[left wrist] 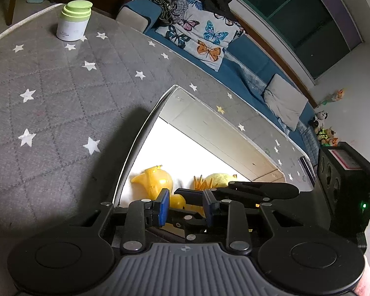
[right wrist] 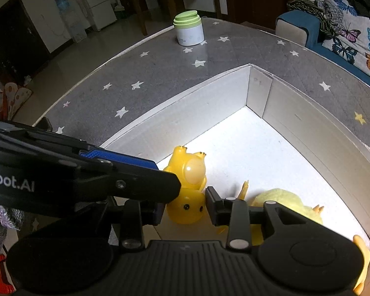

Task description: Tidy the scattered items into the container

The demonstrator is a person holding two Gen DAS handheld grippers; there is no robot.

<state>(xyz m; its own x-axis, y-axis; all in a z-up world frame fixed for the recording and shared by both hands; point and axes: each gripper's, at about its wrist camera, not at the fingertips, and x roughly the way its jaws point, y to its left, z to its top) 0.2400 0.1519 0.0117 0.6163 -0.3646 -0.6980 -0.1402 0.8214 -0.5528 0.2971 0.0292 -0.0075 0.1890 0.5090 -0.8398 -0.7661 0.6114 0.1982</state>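
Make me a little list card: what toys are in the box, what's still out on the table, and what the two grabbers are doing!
box: white box on the starry grey table
toys in box: glossy yellow toy, fuzzy yellow plush
still out: white jar with green lid
left hand-held gripper: open, empty, over the box
right hand-held gripper: open, around the glossy toy, not squeezing

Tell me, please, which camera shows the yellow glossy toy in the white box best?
The right wrist view: the yellow glossy toy lies unobstructed in the white box, between the open right gripper fingers. In the left wrist view, gripper parts partly hide it.
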